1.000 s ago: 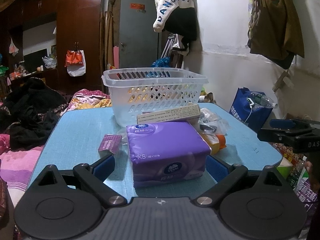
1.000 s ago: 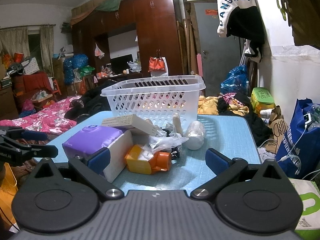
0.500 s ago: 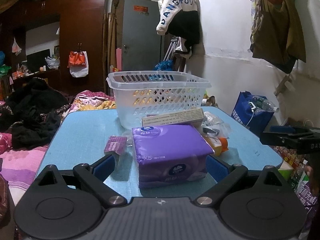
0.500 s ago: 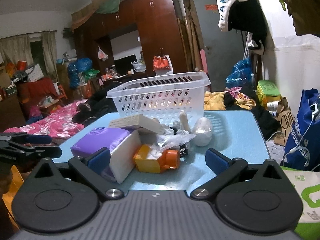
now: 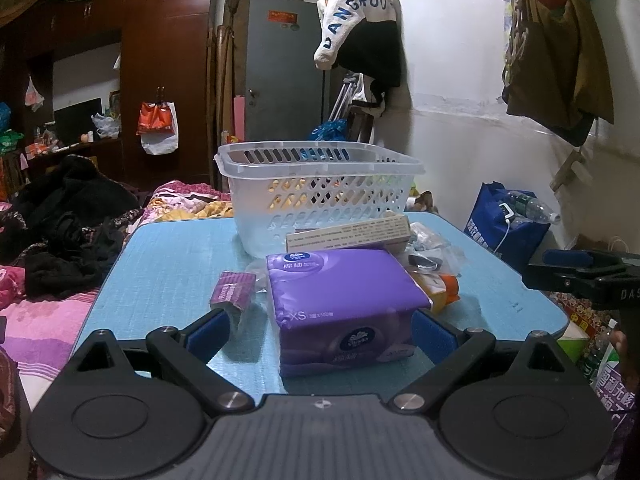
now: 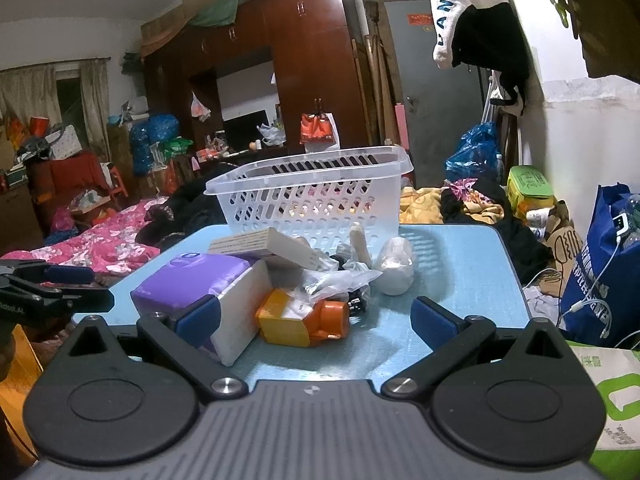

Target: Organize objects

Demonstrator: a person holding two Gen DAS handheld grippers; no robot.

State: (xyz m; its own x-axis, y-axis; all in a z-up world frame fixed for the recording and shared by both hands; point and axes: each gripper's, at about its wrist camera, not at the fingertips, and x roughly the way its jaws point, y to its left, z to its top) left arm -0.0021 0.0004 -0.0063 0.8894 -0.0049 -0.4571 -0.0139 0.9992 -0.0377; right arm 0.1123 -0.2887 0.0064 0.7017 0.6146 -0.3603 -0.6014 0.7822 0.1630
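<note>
left gripper (image 5: 320, 330): spread wide, blue pads either side of glossy purple tissue pack (image 5: 344, 296) on textured blue table (image 5: 172, 264) | right gripper (image 6: 314, 316): spread, empty, facing boxy orange bottle (image 6: 300, 318) | slotted white plastic basket (image 5: 320, 192): behind pile | flat cardboard box (image 5: 348, 234): atop pack

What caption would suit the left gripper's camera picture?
Open left gripper faces a purple tissue pack on a blue table, white basket behind.
</note>
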